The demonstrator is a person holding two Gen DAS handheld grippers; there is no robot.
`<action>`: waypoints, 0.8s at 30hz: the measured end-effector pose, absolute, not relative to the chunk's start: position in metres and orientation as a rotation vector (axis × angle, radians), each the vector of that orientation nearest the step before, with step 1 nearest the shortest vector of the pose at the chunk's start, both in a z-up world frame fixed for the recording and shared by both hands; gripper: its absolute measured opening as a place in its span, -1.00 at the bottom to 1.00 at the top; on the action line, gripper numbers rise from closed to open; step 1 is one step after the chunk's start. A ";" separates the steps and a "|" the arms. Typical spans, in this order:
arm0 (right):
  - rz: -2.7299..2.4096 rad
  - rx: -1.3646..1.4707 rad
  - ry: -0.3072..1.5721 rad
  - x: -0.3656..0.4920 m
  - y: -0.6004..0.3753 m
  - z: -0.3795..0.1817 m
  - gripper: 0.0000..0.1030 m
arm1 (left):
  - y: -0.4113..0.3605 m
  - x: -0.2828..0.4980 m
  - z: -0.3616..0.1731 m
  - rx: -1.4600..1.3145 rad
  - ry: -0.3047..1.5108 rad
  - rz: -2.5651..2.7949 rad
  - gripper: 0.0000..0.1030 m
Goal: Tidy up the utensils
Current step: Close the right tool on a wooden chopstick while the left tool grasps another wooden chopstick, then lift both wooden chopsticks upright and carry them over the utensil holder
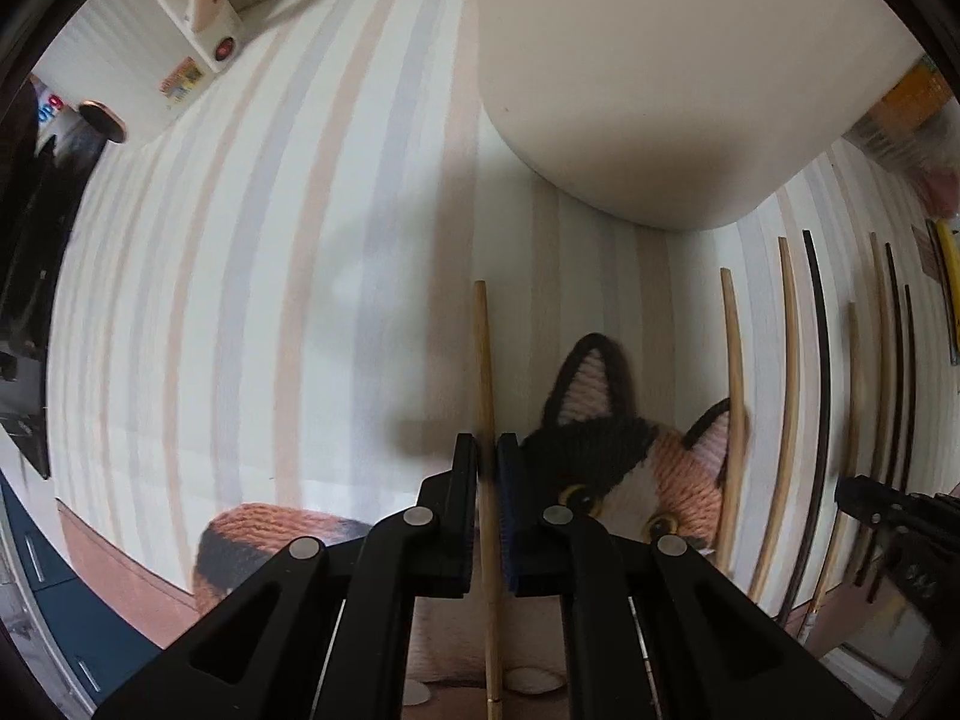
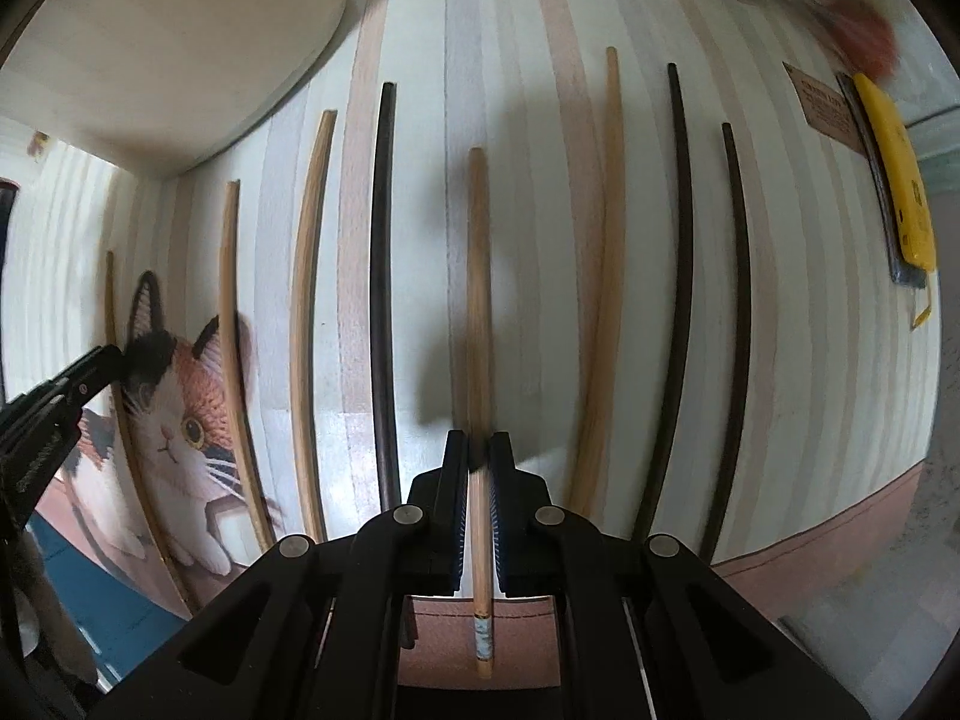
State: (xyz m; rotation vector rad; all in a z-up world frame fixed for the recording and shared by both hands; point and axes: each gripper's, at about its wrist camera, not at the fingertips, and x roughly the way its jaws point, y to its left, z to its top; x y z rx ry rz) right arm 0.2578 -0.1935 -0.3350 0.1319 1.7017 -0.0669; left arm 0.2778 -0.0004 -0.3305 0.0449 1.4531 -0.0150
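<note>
My left gripper is shut on a light wooden chopstick that lies lengthwise on the striped mat beside the printed cat. My right gripper is shut on another wooden chopstick, whose patterned end shows below the jaws. Several more chopsticks lie in a row around it: wooden ones and dark ones to its left, a wooden one and dark ones to its right. The left gripper shows at the left edge of the right wrist view, the right gripper at the right edge of the left wrist view.
A large cream rounded container stands on the mat just beyond the chopsticks. A white appliance with a red button sits at the far left. A yellow tool and a brown label lie at the right. The mat's pink border marks its near edge.
</note>
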 end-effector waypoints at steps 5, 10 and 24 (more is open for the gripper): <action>-0.026 0.258 1.617 0.261 -0.208 -0.313 -0.86 | 0.014 0.262 -0.298 0.038 1.371 -0.018 -0.92; -0.017 0.237 1.501 0.270 -0.211 -0.280 -0.86 | 0.025 0.249 -0.253 0.004 1.264 -0.020 -0.92; 0.041 0.264 1.269 0.240 -0.214 -0.215 -0.86 | 0.025 0.238 -0.144 -0.006 0.989 -0.002 -0.93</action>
